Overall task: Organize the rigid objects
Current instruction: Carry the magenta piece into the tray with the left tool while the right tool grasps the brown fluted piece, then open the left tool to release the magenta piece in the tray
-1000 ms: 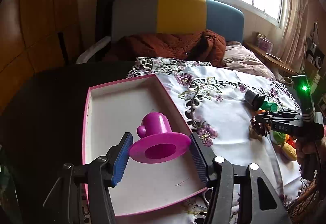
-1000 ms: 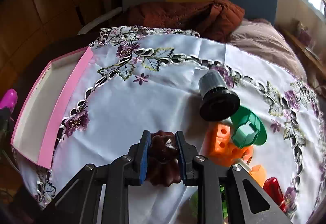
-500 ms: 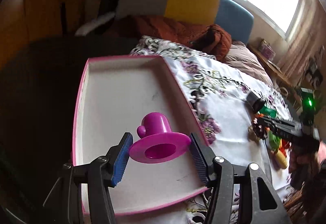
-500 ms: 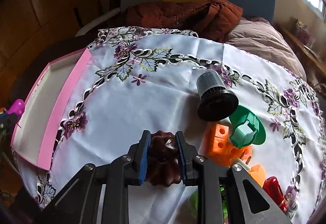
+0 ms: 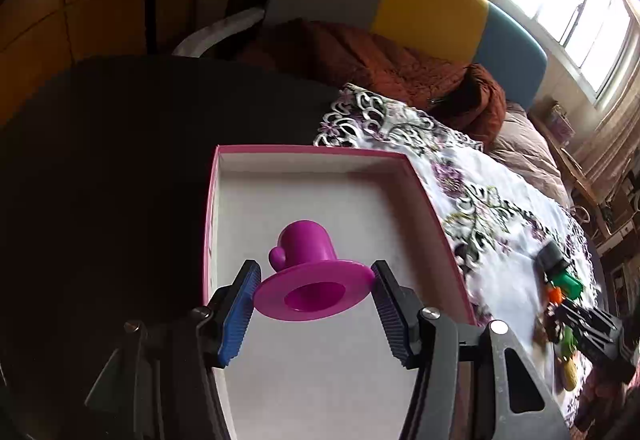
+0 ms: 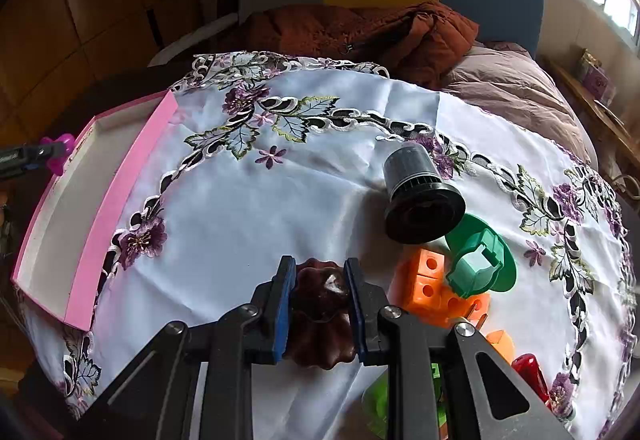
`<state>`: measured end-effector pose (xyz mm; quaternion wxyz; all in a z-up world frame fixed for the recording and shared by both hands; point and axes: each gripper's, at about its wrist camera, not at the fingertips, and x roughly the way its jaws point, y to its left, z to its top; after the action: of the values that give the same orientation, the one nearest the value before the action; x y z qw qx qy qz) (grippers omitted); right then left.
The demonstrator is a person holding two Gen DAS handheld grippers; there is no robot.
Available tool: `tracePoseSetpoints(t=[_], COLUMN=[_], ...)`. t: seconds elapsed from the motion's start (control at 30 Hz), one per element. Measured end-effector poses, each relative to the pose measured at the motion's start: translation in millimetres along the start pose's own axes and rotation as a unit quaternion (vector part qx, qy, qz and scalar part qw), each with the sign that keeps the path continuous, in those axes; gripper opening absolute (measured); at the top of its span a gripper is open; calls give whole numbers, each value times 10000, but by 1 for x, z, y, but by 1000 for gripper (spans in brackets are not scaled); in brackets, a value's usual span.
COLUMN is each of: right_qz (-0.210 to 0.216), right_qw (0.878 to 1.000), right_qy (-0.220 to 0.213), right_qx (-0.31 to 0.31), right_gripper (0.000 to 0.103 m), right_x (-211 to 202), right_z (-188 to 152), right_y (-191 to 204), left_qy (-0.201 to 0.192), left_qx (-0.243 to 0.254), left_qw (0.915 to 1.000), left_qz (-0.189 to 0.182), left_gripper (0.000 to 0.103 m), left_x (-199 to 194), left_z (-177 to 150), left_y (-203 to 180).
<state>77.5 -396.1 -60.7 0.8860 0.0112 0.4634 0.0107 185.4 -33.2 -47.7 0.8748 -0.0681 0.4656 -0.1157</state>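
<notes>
— What have your tongs got right now?

— My left tongs (image 5: 314, 300) are clenched on the wide brim of a purple plastic cup (image 5: 308, 272), one pad on each side of the rim, and it hangs mouth toward me over the white floor of the pink tray (image 5: 224, 240). My right tongs (image 6: 320, 304) are squeezed tight on a dark brown fluted mould (image 6: 320, 316), down on the flowered cloth (image 6: 240, 224) over the desk.

— How do you think they'll handle?

— Both look like stiff, light moulded plastic, so I'd guess little weight and no give. The cup's brim is thin and smooth; I judge it could pivot or slip between the pads, so holding across the widest part of the rim seems right. The mould's ribbed sides give the pads something to bite on.

— And the rest?

— Just beside the mould lie orange blocks (image 6: 432, 284), a green cup (image 6: 480, 260) and a black cup (image 6: 420, 200), well apart from the tray.
</notes>
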Motion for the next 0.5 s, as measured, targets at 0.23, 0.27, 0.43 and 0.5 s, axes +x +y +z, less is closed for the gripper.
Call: tracePoseSetpoints(t=[0.23, 0.27, 0.43, 0.5], right_qz=[-11, -10, -8, 0], right_qw=[10000, 10000, 10000, 10000], right_qy=[-7, -7, -8, -7], right_qx=[-31, -30, -25, -14], right_gripper=[25, 25, 25, 25], right_x=[0, 0, 0, 1], right_z=[0, 0, 0, 0], right_y=[0, 0, 0, 0], left_qy=[177, 203, 348, 309], left_qx=[143, 177, 279, 254], left_qw=[9992, 9990, 9973, 9977], left_qz=[330, 358, 590, 556], left_gripper=[58, 58, 58, 61], left_x=[32, 37, 55, 53], left_z=[16, 18, 23, 22], left_y=[7, 7, 10, 10])
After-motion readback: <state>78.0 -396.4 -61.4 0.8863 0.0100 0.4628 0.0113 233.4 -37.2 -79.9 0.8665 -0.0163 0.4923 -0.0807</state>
